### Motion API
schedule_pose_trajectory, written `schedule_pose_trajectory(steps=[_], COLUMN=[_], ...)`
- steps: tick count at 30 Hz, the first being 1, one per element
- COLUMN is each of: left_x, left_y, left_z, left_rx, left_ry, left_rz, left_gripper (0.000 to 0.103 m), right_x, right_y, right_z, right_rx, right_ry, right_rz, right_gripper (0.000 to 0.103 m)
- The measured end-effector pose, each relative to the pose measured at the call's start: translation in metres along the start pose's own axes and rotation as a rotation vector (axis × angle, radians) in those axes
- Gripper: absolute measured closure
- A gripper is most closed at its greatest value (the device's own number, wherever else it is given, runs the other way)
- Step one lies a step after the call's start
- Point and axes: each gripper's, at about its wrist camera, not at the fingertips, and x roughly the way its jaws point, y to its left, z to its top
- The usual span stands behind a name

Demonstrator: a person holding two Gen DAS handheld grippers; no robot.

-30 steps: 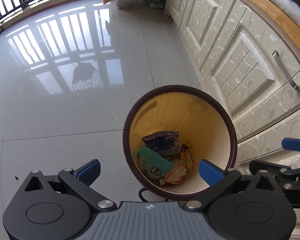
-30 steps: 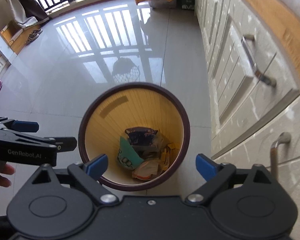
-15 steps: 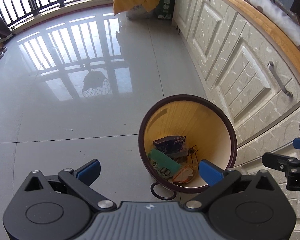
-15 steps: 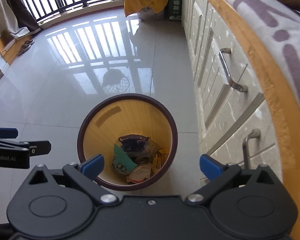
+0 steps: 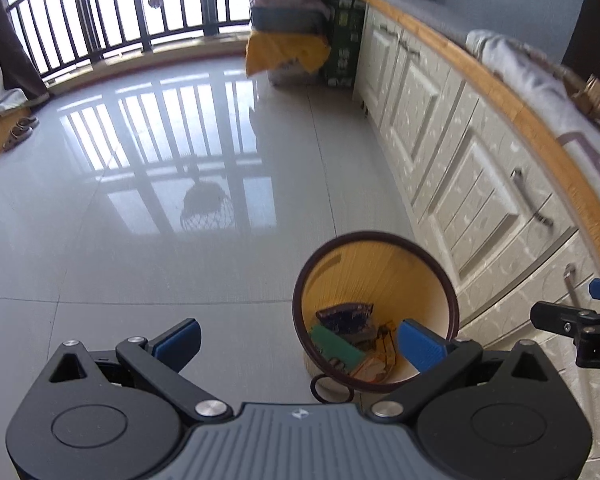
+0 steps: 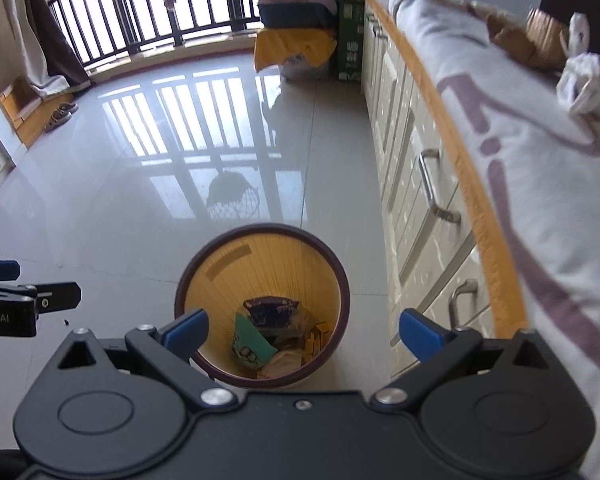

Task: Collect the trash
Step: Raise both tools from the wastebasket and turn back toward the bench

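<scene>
A round yellow trash bin with a dark brown rim (image 5: 448,292) (image 6: 342,276) stands on the floor beside the cabinets. It holds a green wrapper (image 5: 336,346) (image 6: 248,344), a dark wrapper (image 5: 346,316) (image 6: 270,310) and other scraps. My left gripper (image 5: 298,342) is open and empty, high above the bin's left side. My right gripper (image 6: 304,328) is open and empty, high above the bin. A crumpled white tissue (image 6: 586,84) and a brown crumpled item (image 6: 508,42) lie on the cloth-covered countertop at the right.
White cabinets with metal handles (image 6: 432,188) run along the right under a wood-edged counter (image 5: 540,136). A dark ring (image 5: 330,388) lies on the floor by the bin. Boxes under a yellow cloth (image 5: 286,50) stand at the far end. Glossy tile floor (image 5: 140,200) spreads left.
Both grippers have risen and pulled back from the bin, which now looks smaller and lower. The countertop with the tissue has come into the right wrist view.
</scene>
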Motion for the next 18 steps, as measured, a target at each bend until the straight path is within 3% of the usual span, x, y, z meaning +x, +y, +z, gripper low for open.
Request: schedule_pose_trajectory(steps=[18], left_x=[-0.069], left_y=[-0.021], left_z=[0.006], left_rx=[0.008], left_ry=[-0.208], left_rz=[-0.041], left_gripper=[0.000], right_x=[-0.083], right_y=[-0.007], right_z=[0.009], right_rx=[0.029], right_ry=[-0.245], right_rz=[-0.007], right_gripper=[0.000])
